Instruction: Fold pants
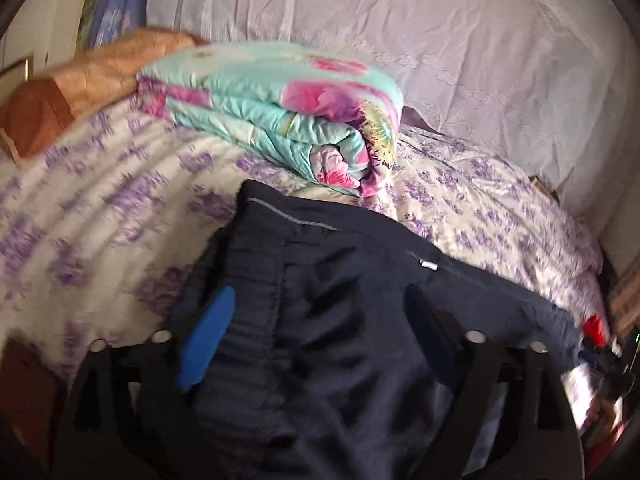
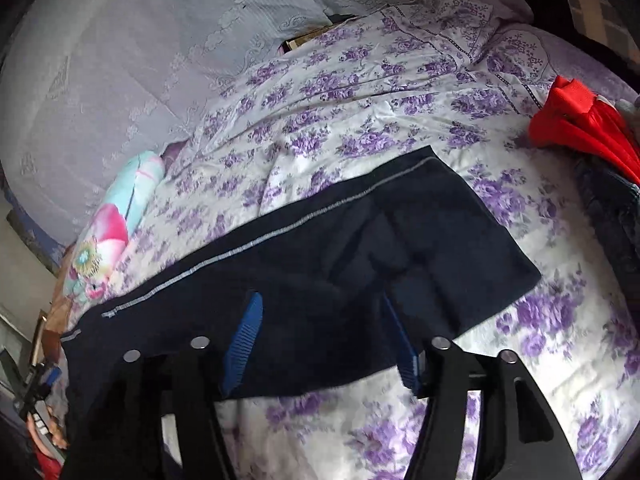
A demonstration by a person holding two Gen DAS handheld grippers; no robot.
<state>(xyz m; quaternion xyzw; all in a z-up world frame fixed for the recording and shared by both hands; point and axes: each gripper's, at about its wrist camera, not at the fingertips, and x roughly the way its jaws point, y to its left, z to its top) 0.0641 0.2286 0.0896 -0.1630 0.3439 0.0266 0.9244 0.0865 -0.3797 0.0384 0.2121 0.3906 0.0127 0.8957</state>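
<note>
Pants [image 1: 340, 312] lower part cut off by frame bottom; bedsheet [image 1: 100, 200] motion-blurred at left.

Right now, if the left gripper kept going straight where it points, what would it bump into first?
Most likely the dark pants, which lie spread on the bed right between and ahead of the left gripper's open fingers. Depth is hard to judge, but nothing else stands in between.

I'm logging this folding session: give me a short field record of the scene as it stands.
surface: bed with purple-flowered sheet
pants: dark navy pants, laid flat, grey stripe along one edge
left gripper: jaws open above pants
right gripper: jaws open above pants
nearby: folded floral quilt; red garment
</note>
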